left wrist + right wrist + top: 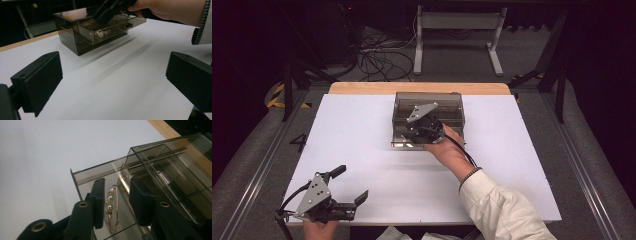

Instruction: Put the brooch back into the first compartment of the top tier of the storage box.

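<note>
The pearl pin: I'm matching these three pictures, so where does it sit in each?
High view: too small to make out inside the open drawer, under the right gripper.
Left gripper view: pale beads behind the drawer front, pearl pin.
Right gripper view, between the gripper's open jaws.
Shared landmark: the smoky drawer box.

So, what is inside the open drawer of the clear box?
A gold pin with pearls lies in the drawer, between the right gripper jaws. The jaws hide part of the drawer floor.
</note>
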